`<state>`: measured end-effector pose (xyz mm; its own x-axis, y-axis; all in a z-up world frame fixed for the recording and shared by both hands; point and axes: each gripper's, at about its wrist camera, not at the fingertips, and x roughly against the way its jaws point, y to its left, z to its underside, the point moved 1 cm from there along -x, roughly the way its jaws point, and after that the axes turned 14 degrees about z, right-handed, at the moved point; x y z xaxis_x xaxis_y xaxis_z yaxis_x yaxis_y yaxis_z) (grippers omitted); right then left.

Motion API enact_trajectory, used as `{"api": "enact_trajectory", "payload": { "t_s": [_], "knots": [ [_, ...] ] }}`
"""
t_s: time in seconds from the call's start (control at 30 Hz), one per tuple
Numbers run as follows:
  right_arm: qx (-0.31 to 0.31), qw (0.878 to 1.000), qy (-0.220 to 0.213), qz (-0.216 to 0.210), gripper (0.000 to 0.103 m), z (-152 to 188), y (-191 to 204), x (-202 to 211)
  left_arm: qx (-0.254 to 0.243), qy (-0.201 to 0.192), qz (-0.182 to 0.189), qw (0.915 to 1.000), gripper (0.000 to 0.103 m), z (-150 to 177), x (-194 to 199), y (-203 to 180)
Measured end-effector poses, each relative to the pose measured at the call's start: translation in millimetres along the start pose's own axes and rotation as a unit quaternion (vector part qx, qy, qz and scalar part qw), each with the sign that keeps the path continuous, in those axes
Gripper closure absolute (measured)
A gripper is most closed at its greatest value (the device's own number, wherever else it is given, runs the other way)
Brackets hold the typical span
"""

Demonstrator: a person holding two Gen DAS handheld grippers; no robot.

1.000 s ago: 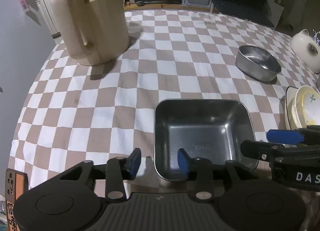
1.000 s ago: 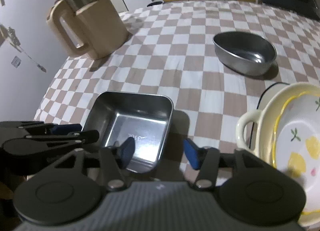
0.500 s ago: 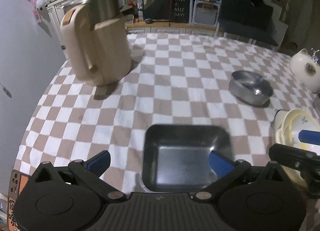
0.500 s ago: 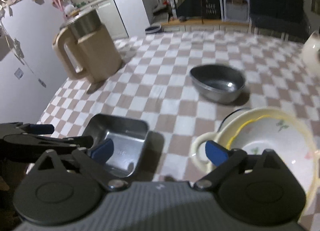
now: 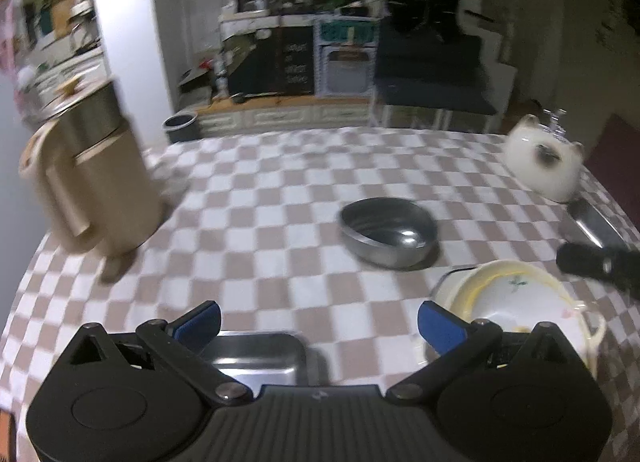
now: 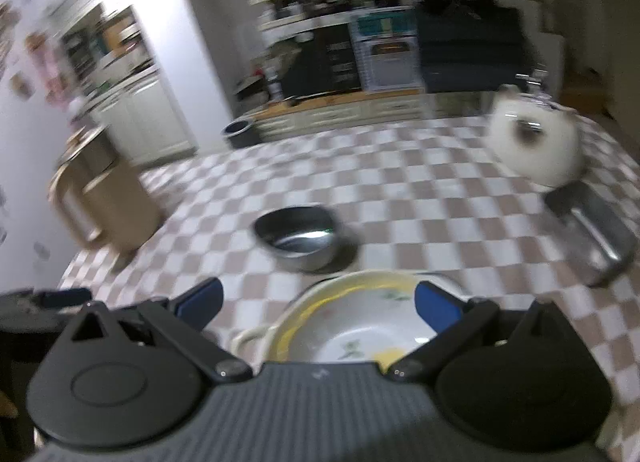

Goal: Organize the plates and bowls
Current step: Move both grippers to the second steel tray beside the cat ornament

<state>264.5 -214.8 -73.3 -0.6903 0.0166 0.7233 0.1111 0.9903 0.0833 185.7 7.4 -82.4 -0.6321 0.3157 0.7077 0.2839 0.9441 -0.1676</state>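
Left gripper (image 5: 318, 320): jaws spread wide, nothing between the blue pads (image 5: 198, 318), held above the near edge of the checked cloth (image 5: 280, 190). Directly beneath it, partly hidden by the gripper body, sits the square steel tray (image 5: 260, 358), flat on the cloth and apart from both pads. Right gripper (image 6: 316, 302): jaws likewise spread wide and empty, poised over the flowered bowl (image 6: 360, 326), which rests nested in a cream handled dish (image 6: 248, 338); whether the pads touch the bowl's rim cannot be told through the blur. In the left view the same bowl (image 5: 516, 302) lies at the right, just beside the tray's side of the table, with the black body of the right gripper (image 5: 592, 262) above it. The round steel bowl (image 5: 386, 232) stands alone near the middle of the cloth, upright, well apart from the tray and near the flowered bowl; the right view shows it (image 6: 298, 236) just beyond the flowered bowl's far rim. A tan jug (image 5: 92, 190) with a steel top stands at the left edge. A white cat-shaped pot (image 6: 534, 146) stands at the far right, and a second steel tray (image 6: 592, 230) lies just in front of it. Both views are motion-blurred; finer detail is not legible.
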Motion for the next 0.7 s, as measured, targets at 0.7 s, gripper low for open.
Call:
{"api": "enact_trajectory", "payload": {
  "t_s": [0.7],
  "knots": [
    [-0.240, 0.961, 0.028, 0.134, 0.001, -8, -189, -32, -0.083, -0.025, 0.109, 0.9903, 0.000, -39, -75, -134]
  ]
}}
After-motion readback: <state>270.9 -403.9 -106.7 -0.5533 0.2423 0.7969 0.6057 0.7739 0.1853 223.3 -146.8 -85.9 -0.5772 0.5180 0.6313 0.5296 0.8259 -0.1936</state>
